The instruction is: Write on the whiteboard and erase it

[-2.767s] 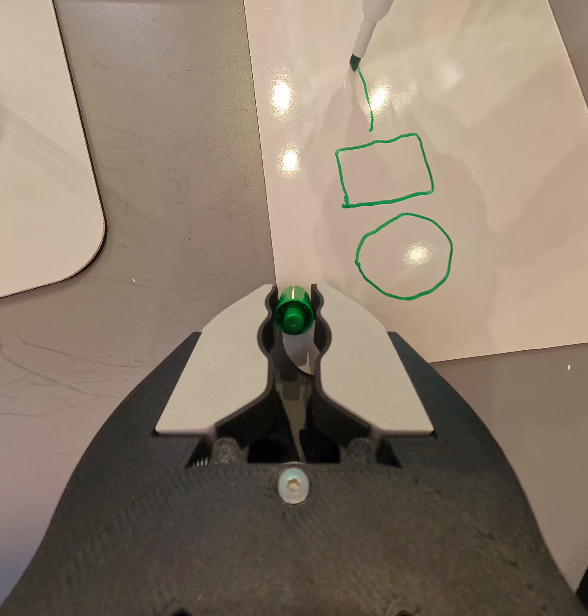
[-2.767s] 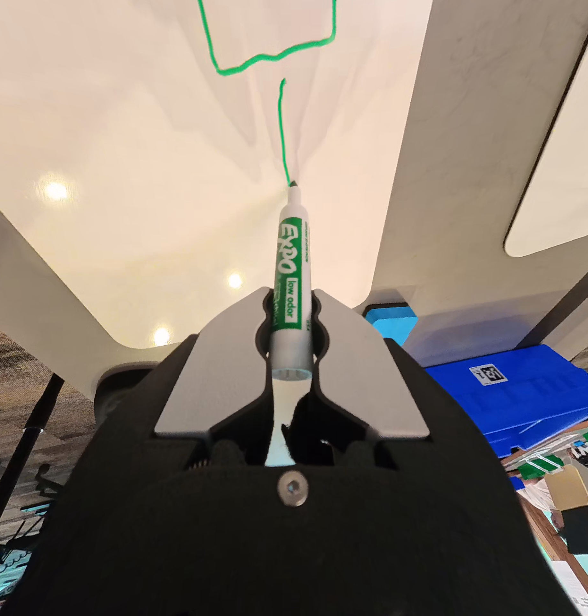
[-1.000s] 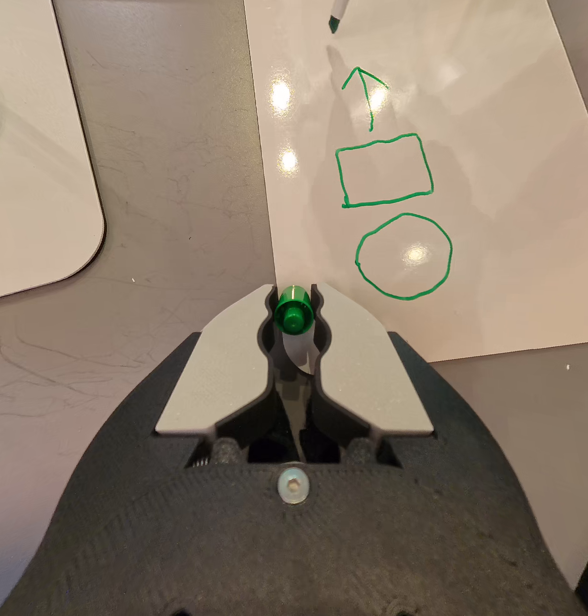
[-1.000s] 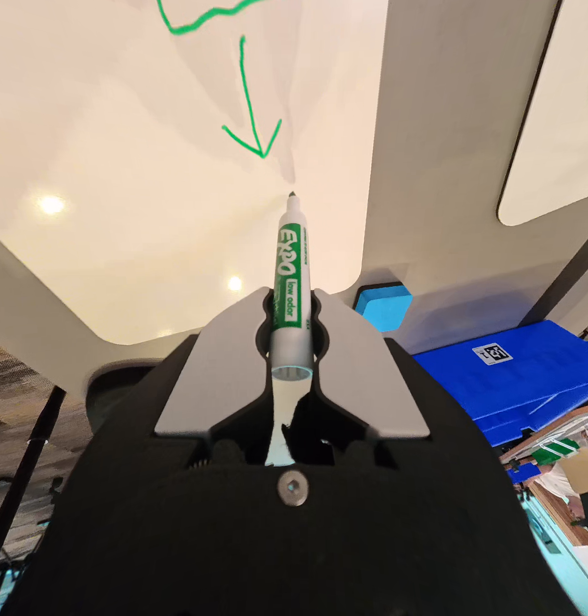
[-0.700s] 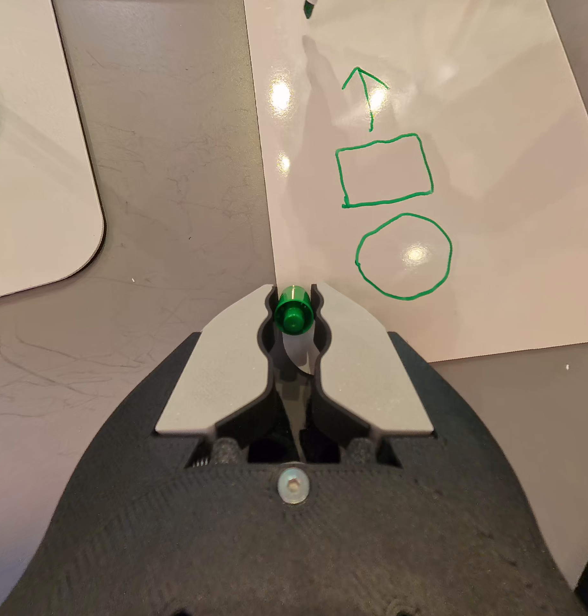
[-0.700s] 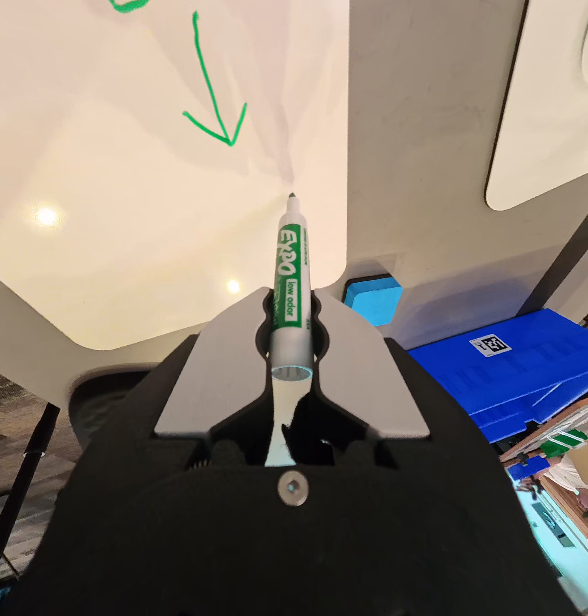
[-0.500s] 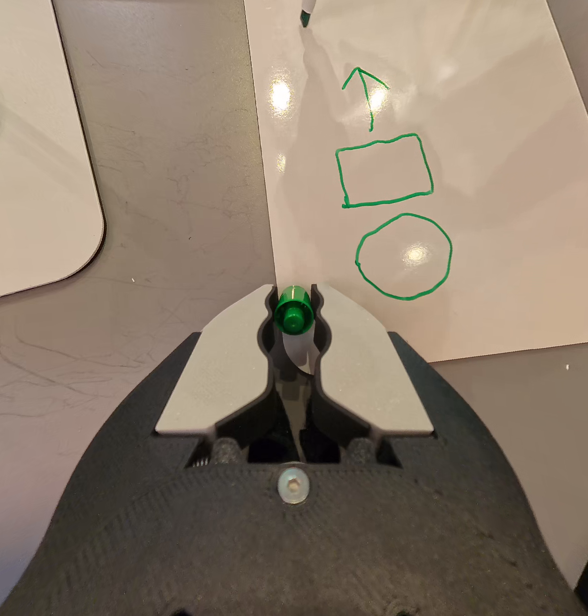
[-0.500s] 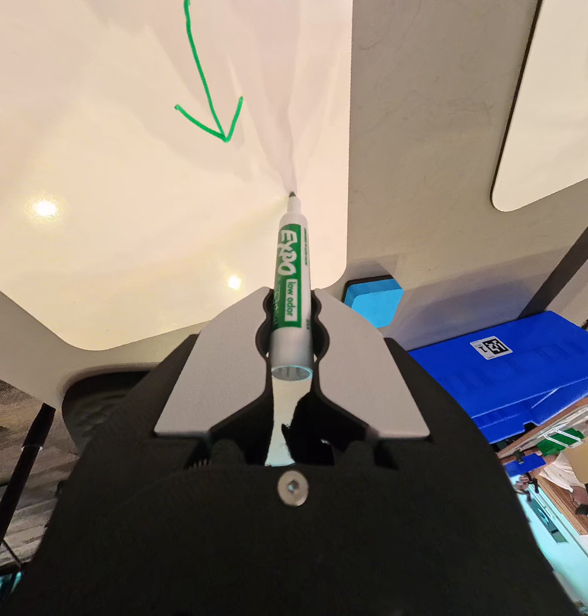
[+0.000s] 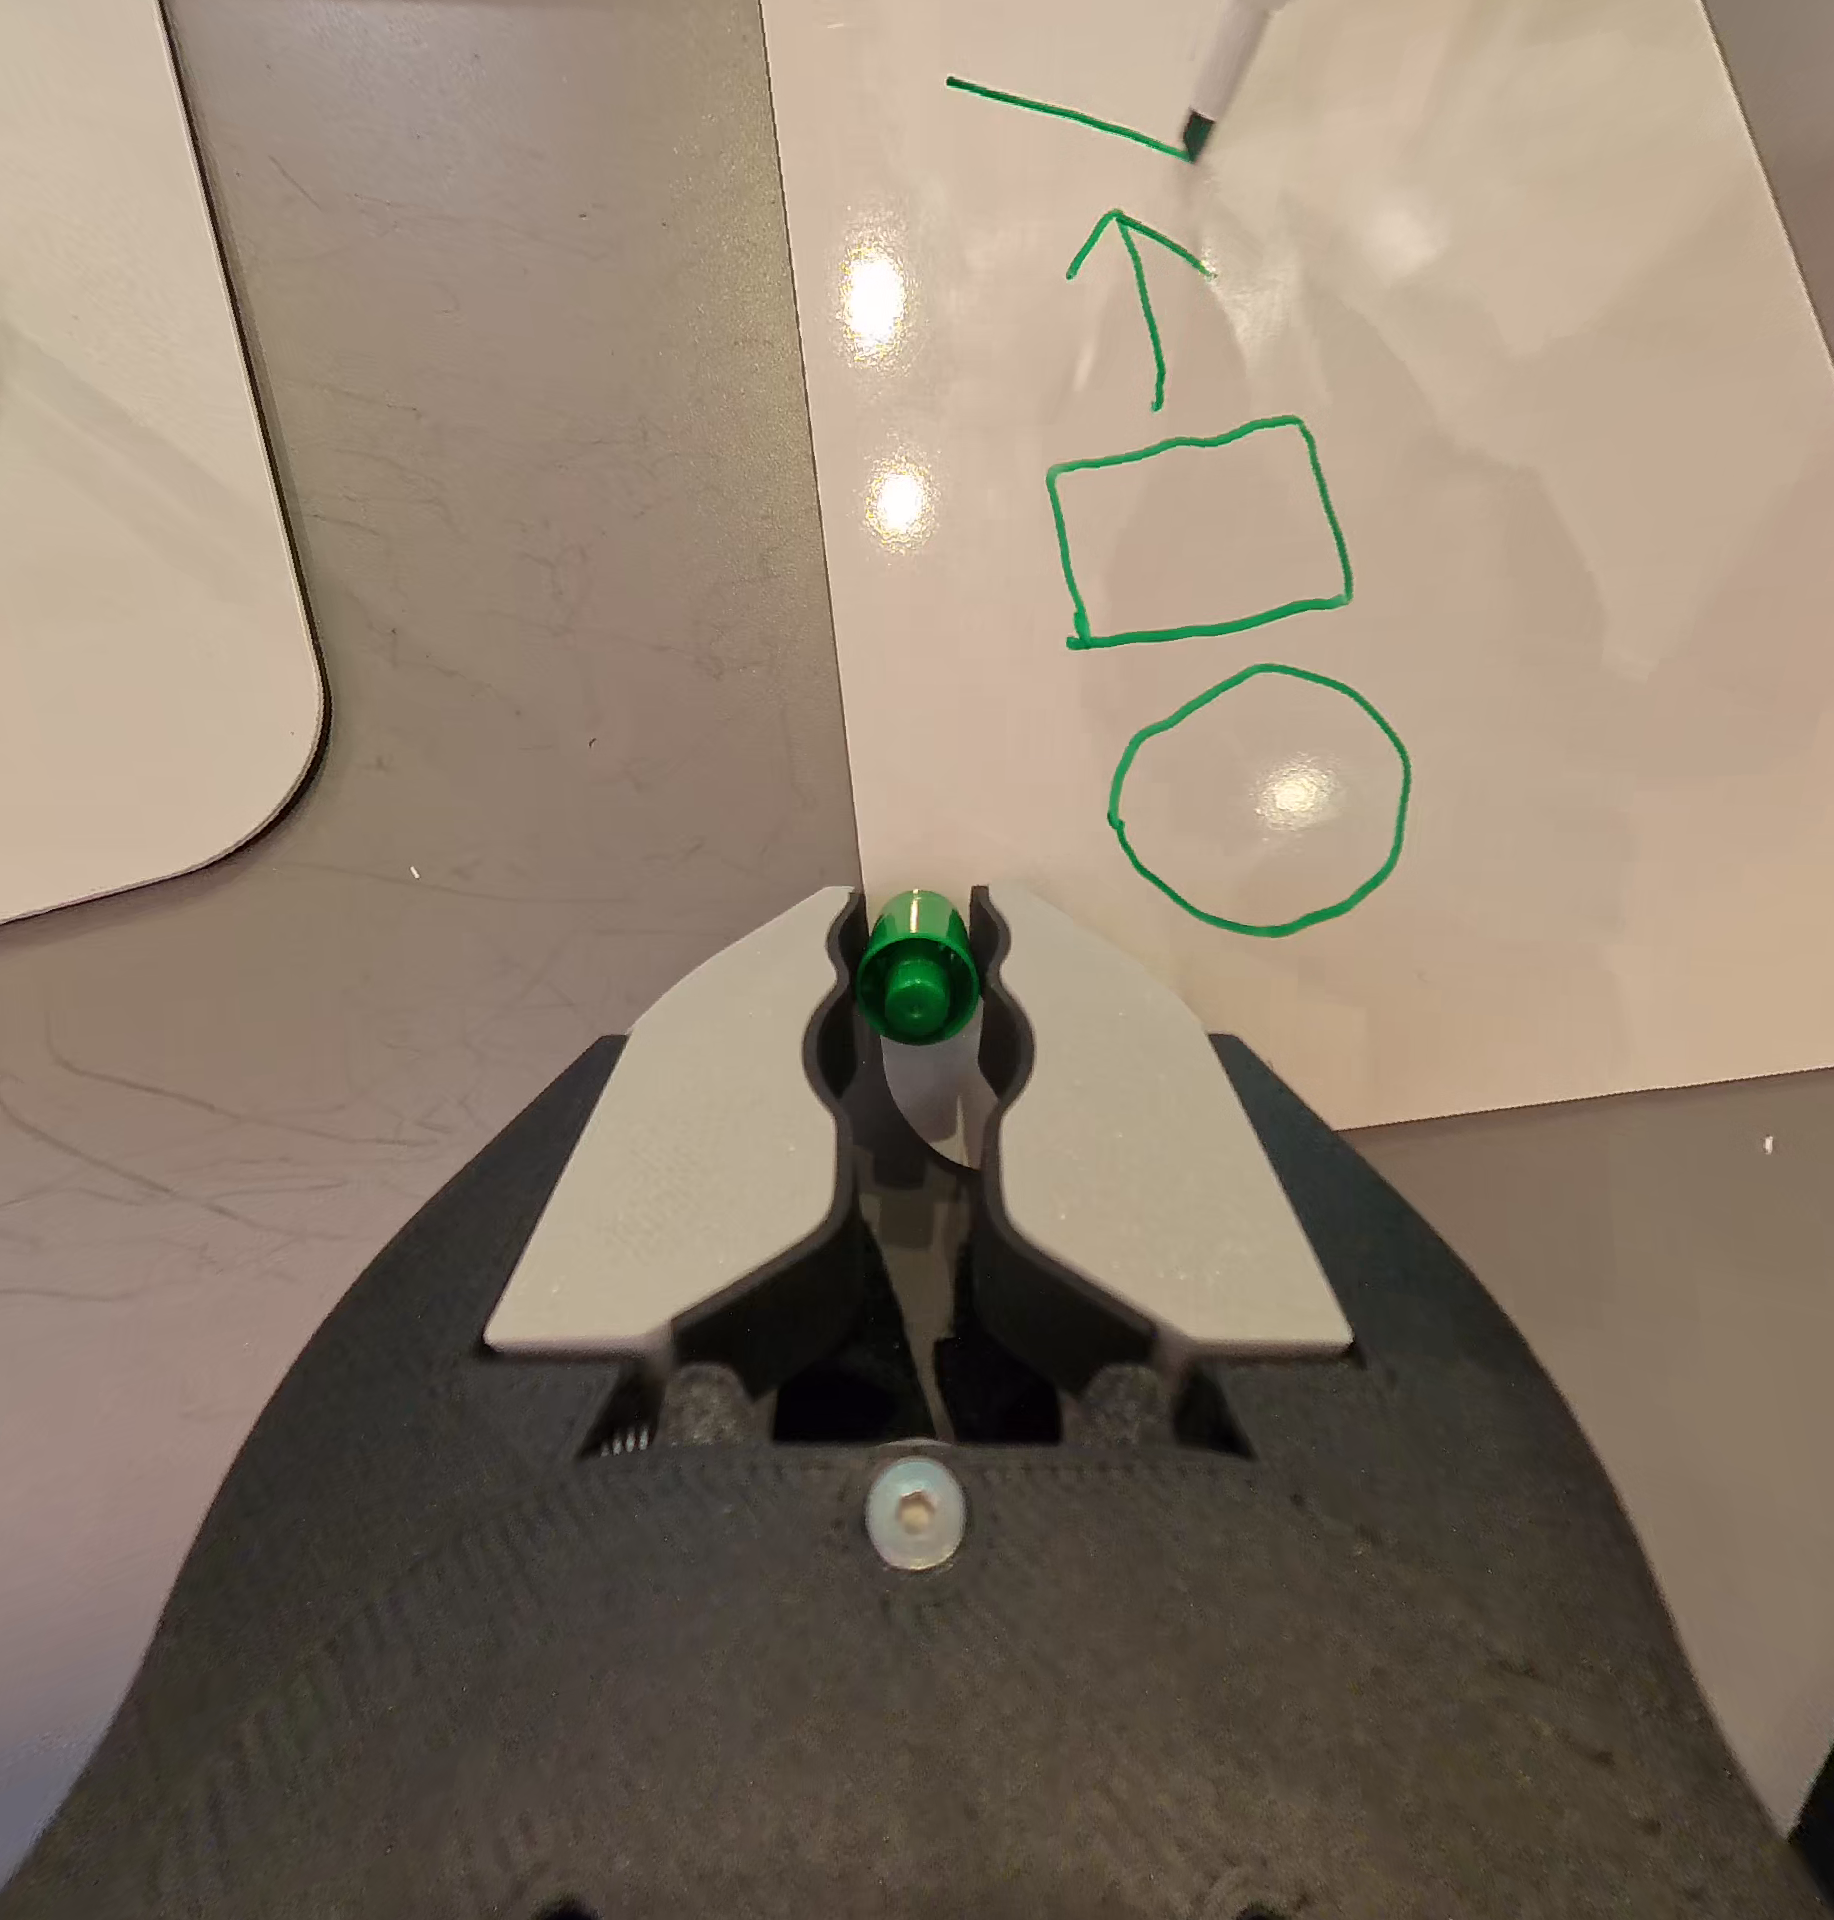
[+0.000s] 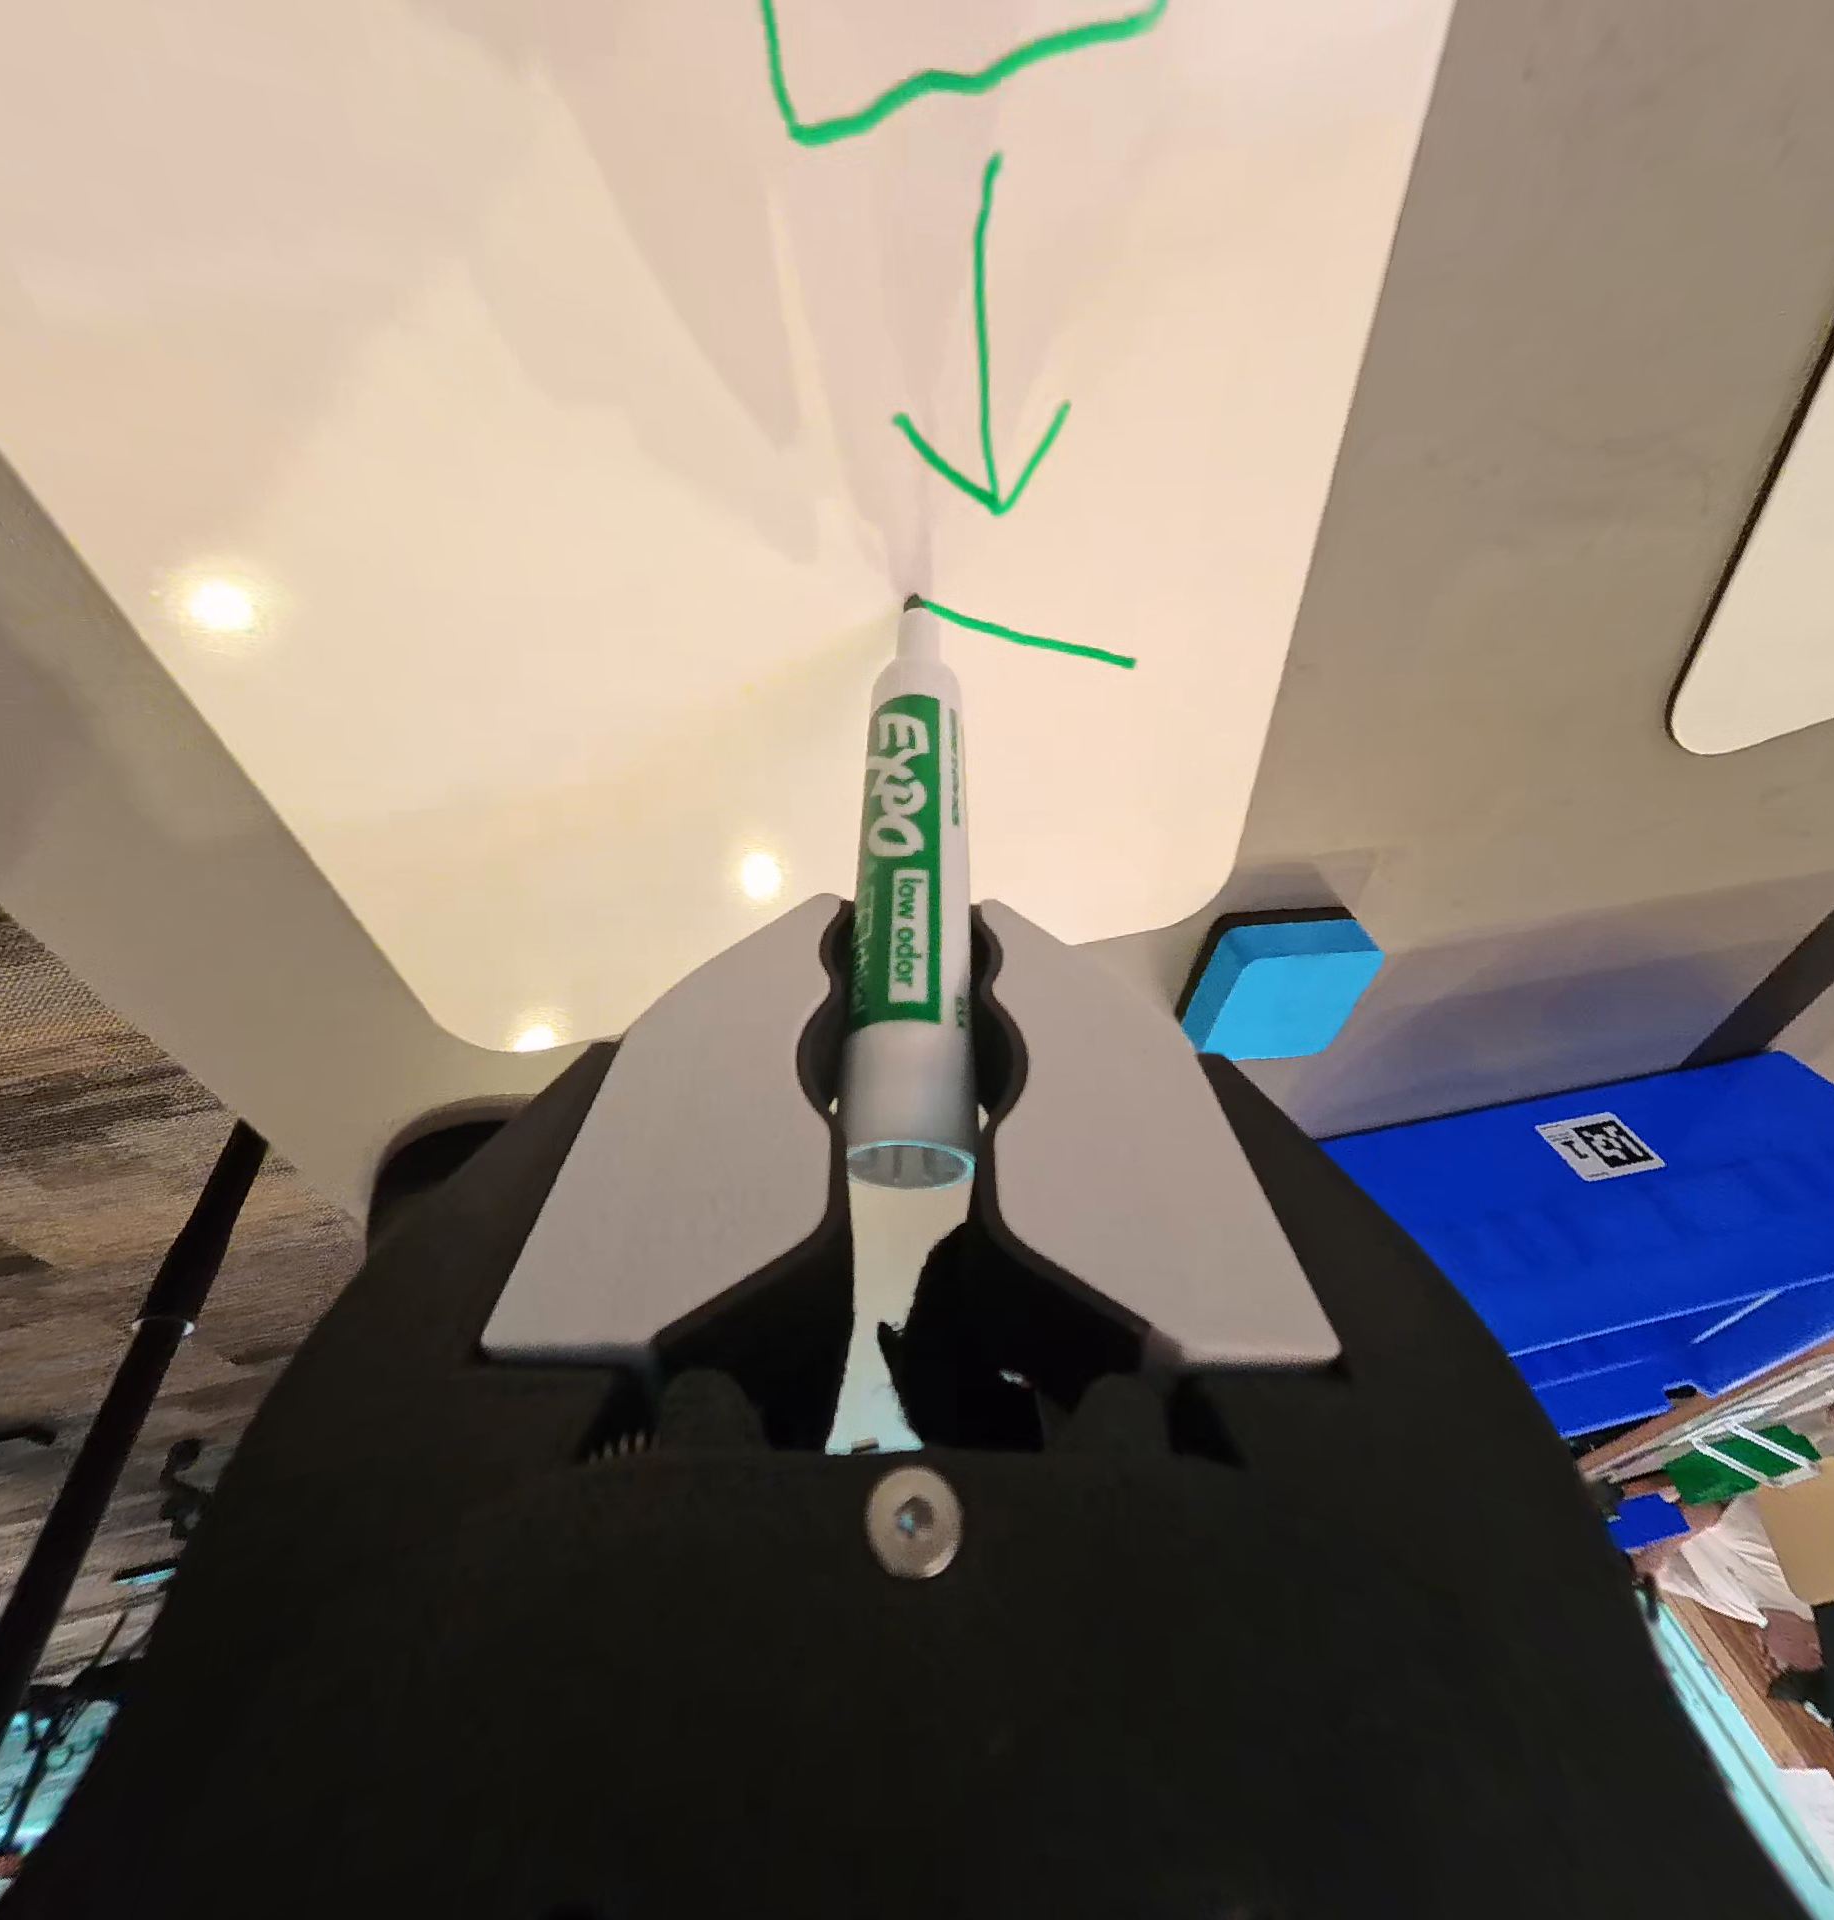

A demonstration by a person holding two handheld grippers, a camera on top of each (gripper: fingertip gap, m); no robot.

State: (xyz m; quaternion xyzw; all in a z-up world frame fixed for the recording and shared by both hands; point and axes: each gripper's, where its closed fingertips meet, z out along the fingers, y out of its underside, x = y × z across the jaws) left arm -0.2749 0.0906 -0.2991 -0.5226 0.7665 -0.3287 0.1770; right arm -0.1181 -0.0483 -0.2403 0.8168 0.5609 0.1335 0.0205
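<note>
Left hand-held gripper point(image 9: 915, 925) pinches a small green plastic marker cap point(image 9: 915, 982), seen end-on, its far part hidden between the grey fingers. Right hand-held gripper point(image 10: 911, 935) is clamped on a white-and-green dry-erase marker point(image 10: 908, 873); the barrel's sides are hidden in the dark notches. The tip touches the glossy white whiteboard sheet point(image 9: 1567, 623) lying on the grey counter point(image 9: 539, 499), at the end of a short green line point(image 9: 1064, 114) past the circle, rectangle and arrow. The sheet's far edge is cut off. A blue eraser block point(image 10: 1282, 982) is half hidden behind the right finger.
</note>
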